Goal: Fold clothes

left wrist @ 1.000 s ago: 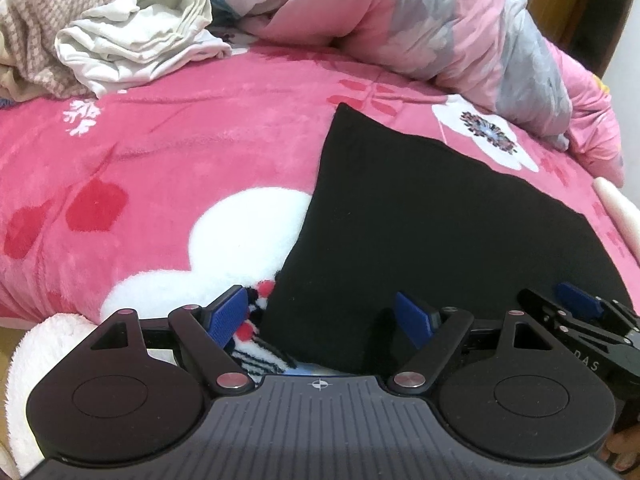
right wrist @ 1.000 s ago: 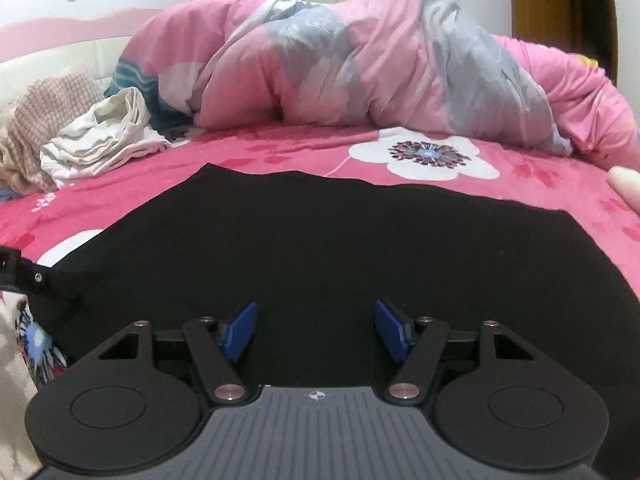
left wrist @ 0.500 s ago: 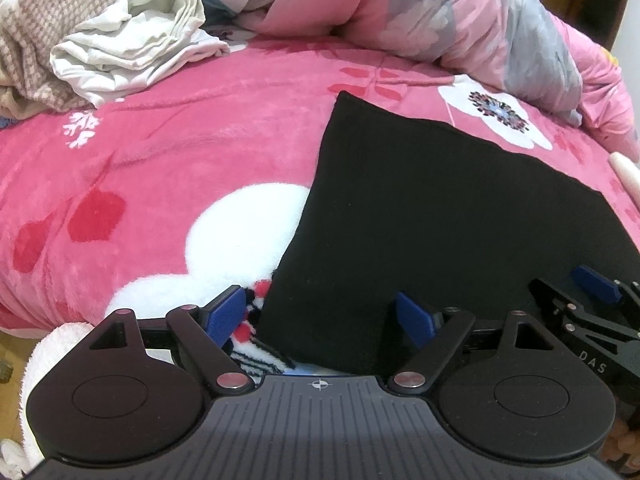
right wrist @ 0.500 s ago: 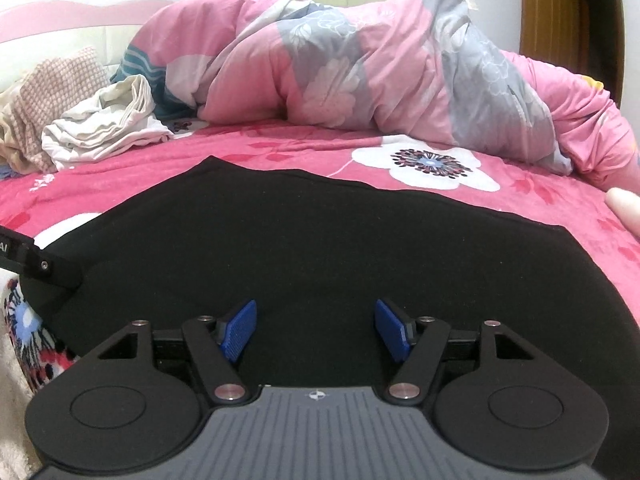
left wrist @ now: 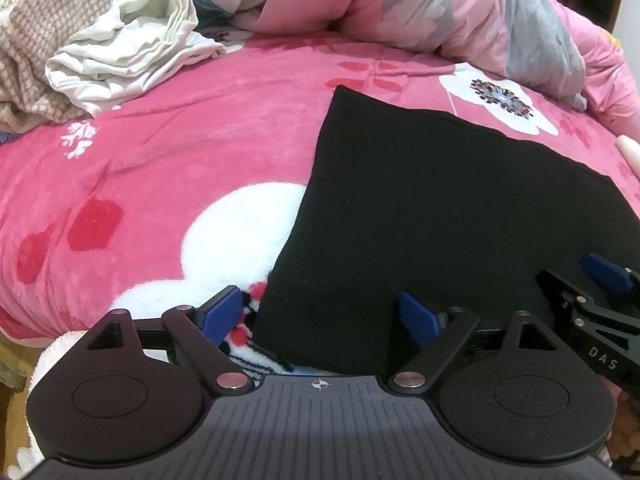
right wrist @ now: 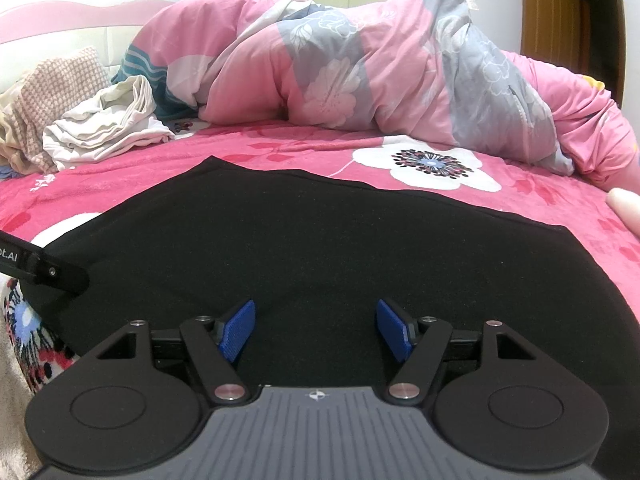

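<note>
The black cloth (right wrist: 320, 248) lies flat on the bed (left wrist: 160, 168), its near edge under both claws. For a clean fold, the two near corners should be pinched together at equal depth and lifted evenly toward the far edge. The left claw (left wrist: 320, 316) is held wide open astride the near-left corner, gripping nothing. The right claw (right wrist: 316, 330) is likewise open, empty, over the cloth.

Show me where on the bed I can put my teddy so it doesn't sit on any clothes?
The pink blanket is bare between the black garment and the white clothes pile. Another free strip runs by the white flower, between the garment and the duvet. The near edge is crowded: left claw and right claw.
</note>
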